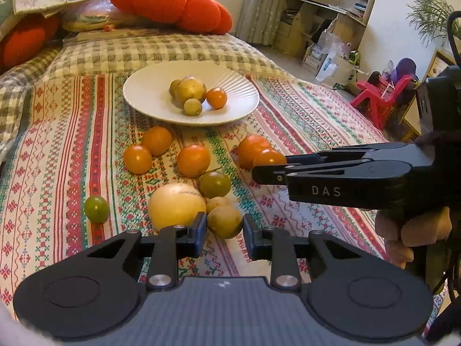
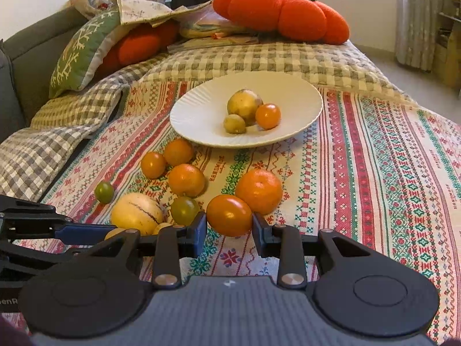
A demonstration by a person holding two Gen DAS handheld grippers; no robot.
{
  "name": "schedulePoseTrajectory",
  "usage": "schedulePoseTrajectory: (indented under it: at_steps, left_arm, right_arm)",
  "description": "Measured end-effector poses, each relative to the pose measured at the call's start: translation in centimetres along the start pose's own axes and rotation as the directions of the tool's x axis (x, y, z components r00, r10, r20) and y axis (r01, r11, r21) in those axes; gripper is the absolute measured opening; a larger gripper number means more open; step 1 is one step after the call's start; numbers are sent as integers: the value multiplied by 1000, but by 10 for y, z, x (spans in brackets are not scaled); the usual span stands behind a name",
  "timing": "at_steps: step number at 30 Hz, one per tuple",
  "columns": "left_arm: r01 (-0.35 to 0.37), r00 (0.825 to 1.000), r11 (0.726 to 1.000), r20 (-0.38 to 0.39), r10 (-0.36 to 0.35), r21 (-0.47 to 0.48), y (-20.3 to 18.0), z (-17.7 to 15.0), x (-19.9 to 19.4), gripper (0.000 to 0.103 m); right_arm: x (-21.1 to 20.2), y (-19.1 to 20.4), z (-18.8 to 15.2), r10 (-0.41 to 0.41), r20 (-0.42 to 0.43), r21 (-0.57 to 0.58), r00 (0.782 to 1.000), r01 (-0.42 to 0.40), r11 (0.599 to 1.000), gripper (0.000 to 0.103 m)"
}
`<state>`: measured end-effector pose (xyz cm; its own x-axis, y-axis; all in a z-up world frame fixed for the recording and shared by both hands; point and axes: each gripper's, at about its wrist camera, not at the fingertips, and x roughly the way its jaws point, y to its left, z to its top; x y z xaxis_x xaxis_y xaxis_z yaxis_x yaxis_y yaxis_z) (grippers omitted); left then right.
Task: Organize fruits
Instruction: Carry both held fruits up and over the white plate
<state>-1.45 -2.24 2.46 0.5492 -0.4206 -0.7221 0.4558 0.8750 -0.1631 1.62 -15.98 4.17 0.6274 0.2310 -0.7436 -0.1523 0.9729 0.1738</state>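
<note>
Two fruits are pinched, one per gripper. R gripper (image 2: 229, 227) has its pads pressed on either side of an orange tomato (image 2: 229, 214), which sits low over the striped cloth (image 2: 360, 173), touching or nearly touching a tangerine (image 2: 259, 190) just behind it. L gripper (image 1: 224, 230) is nearly closed, w/ a small yellow-green fruit (image 1: 224, 221) squeezed betw. its fingertips; can't tell if that fruit is off the cloth. A second small yellowish fruit (image 1: 216, 202) lies right behind it, and a pale yellow striped melon (image 1: 176, 204) is just beside it on the left.

Other loose fruit on the cloth, betw. the grippers and the plate: a green tomato (image 1: 214, 184) next to the melon, a smaller green one (image 1: 96, 209) apart at far left, and three orange ones in a loose cluster (image 1: 193, 160) (image 1: 157, 140) (image 1: 137, 159), the last two touching.

White ribbed plate (image 2: 196, 115) sits further back, mid-cloth. On it, bunched together: a larger yellowish fruit (image 2: 244, 103), a small yellow-green one (image 2: 234, 124) in front and an orange tomato at its right. L view shows a 4th small fruit peeking out behind.

Fingers of a hand (image 1: 417, 230) wrap the R gripper's handle. Beyond the plate: a checked blanket (image 2: 259, 57), an orange pumpkin-shaped cushion (image 2: 282, 14) and a green cushion (image 2: 77, 54) at left.
</note>
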Motion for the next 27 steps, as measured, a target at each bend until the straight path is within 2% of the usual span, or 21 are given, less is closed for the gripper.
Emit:
schedulePoseTrajectory:
  at_steps: [8,14,20,27]
  left_arm:
    - [12,999,1000,50,-12,-2,1,12,-6,18]
    - [-7,995,1000,97,7,-2,8,30,-8,18]
    - [-20,992,1000,128,22,-18,21,51,1,18]
    - [-34,989,999,147,31,16,33,79,24,18]
  right_arm:
    - [-7,-1,7,20,42,17,999,-21,1000,30]
    - [-9,-11,16,21,69,4,997,-21,1000,30]
    - [-5,-20,25,6,75,7,997,-6,1000,30]
    - [5,-26,43,-2,97,-12,995,3,1000,30]
